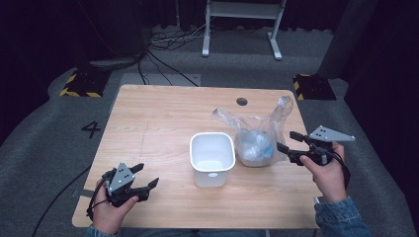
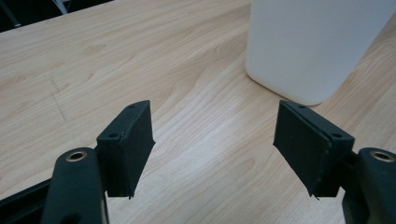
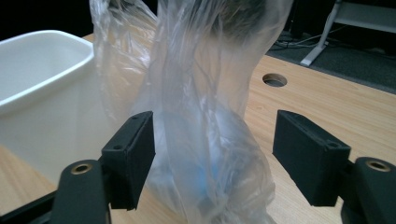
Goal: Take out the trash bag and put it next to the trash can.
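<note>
The clear plastic bag (image 1: 254, 140) sits on the table (image 1: 158, 123) just right of the white tub (image 1: 212, 158) — it looks soft, light and slippery — so the right gripper (image 1: 289, 146), jaws apart, should pinch its bunched-up top.

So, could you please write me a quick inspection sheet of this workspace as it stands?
Surface: light wooden table, round hole near the far edge.
Job's things: clear plastic bag with something pale and blue inside, standing upright to the right of the white tub; the tub looks empty.
Clutter: nothing seen.
Grippers: left claw open, resting near the front left corner, holding nothing; right claw open beside the bag, which lies between its jaws in the right gripper view, pads not pressing.
Cables: a black lead trails from the left claw; more cables on the floor beyond the table.
Surroundings: grey carpet marked 4, white frame behind.
</note>
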{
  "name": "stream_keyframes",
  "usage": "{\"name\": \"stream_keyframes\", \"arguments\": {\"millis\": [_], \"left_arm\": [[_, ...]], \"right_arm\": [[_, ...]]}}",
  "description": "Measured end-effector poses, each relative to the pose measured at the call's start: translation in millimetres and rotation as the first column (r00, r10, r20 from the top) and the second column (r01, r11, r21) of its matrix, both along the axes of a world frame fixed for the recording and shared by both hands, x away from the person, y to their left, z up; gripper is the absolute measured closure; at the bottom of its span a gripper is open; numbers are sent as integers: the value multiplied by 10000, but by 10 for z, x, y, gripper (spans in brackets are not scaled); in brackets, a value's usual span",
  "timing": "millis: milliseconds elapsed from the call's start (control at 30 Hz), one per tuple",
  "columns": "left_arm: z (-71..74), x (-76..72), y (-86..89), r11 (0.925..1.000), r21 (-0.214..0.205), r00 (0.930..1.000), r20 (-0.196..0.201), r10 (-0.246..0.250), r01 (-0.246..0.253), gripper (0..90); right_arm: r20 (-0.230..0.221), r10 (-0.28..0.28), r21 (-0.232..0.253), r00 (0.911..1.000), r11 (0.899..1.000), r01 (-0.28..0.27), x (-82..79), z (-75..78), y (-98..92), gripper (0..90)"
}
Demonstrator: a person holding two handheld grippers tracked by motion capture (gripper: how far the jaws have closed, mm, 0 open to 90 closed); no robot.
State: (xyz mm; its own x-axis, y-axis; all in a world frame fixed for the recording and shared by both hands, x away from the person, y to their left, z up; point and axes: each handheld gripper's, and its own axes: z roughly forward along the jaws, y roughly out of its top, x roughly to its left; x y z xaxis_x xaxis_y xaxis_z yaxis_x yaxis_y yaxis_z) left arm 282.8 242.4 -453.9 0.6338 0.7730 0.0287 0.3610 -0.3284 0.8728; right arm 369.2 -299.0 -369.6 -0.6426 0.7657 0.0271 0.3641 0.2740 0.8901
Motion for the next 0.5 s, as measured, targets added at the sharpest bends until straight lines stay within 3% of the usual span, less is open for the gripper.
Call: {"name": "stream_keyframes", "arguments": {"millis": [267,500], "left_arm": [[-1,-1,27,9999,61,9999,-51,93,-92,280],[-41,1,138,9993,101,9986,-379,370,-367,270]], "right_arm": [[135,-57,-276,9999,9996,61,-214,-3,-137,276],[-325,-285,-763,9991,9967,259,-312,-183,-247,275]]}}
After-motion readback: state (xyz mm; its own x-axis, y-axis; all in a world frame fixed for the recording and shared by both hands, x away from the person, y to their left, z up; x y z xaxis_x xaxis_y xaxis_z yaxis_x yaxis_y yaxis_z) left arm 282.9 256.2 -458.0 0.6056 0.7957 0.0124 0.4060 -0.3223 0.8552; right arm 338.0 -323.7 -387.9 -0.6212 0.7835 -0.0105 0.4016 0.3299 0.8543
